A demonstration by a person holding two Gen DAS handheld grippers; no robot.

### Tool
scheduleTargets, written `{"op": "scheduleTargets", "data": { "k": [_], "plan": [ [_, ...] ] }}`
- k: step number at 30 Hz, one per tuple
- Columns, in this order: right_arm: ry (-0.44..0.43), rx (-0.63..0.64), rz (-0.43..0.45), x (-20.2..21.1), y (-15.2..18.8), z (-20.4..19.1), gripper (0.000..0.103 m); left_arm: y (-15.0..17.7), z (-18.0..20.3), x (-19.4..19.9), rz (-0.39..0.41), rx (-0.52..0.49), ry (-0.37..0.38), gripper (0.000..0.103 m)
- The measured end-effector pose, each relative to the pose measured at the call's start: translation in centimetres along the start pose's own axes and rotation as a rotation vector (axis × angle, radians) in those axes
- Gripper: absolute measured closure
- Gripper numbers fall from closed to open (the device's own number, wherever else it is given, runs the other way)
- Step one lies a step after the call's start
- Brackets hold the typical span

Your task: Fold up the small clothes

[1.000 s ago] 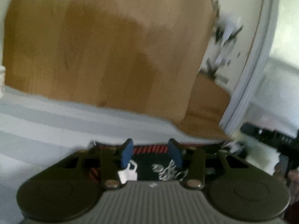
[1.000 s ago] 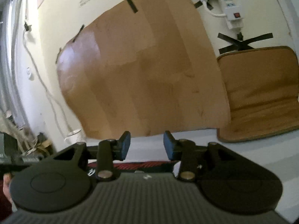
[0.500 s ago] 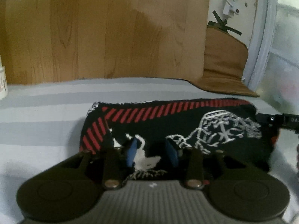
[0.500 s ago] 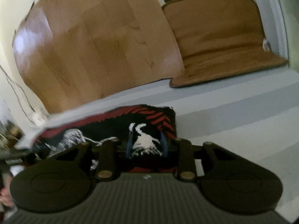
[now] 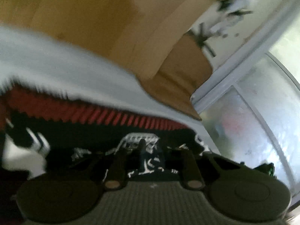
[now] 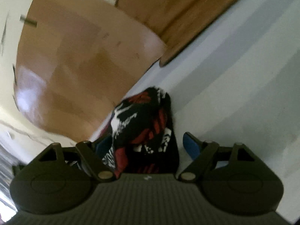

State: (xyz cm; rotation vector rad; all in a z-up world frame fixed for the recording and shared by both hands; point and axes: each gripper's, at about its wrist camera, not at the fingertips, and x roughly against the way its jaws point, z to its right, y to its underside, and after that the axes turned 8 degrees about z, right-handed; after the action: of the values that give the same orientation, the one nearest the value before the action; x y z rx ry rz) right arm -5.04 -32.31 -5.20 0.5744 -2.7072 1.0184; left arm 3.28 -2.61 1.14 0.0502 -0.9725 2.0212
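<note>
While the left gripper (image 5: 151,155) has its jaws pinched shut on a bunch of the black, red and white garment (image 5: 90,131) right at its fingertips, the right gripper (image 6: 145,144) is opening, its blue pads (image 6: 191,146) spread well clear of the cloth humped between them, so the step in hand looks like a re-grip partway through a fold. Both tools point slightly downward over the grey striped sheet (image 6: 234,86) and sit rolled (the views are tilted); next, the right must close on an edge.
</note>
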Motion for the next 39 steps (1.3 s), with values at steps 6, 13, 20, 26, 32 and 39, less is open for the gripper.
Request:
{"op": "scheduleTargets", "data": {
  "k": [6, 13, 20, 26, 32, 39],
  "plan": [
    [0.002, 0.085, -0.008, -2.8, 1.6, -2.0, 0.055, 2.0, -3.2, -2.0, -0.011, 0.071, 0.016, 0.097],
    [-0.113, 0.187, 0.052, -0.8, 0.8, -8.3, 0.068, 2.4, -1.9, -1.6, -0.005, 0.01, -0.027, 0.097],
    [-0.158, 0.624, -0.023, -3.7, 4.4, -19.6, 0.068, 3.2, -4.1, 8.2, 0.125, 0.086, -0.032, 0.078],
    [-0.198, 0.909, -0.203, -10.9, 11.2, -26.1, 0.066, 3.4, -8.8, 19.1, 0.367, 0.168, -0.152, 0.068],
    [-0.255, 1.037, -0.353, -15.3, 17.2, -26.8, 0.027, 3.5, -10.1, 20.1, 0.382, 0.178, -0.196, 0.054],
    [-0.391, 0.962, -0.305, -9.4, 13.6, -25.7, 0.024, 1.6, -6.2, 15.6, 0.316, 0.045, -0.156, 0.048]
  ]
}}
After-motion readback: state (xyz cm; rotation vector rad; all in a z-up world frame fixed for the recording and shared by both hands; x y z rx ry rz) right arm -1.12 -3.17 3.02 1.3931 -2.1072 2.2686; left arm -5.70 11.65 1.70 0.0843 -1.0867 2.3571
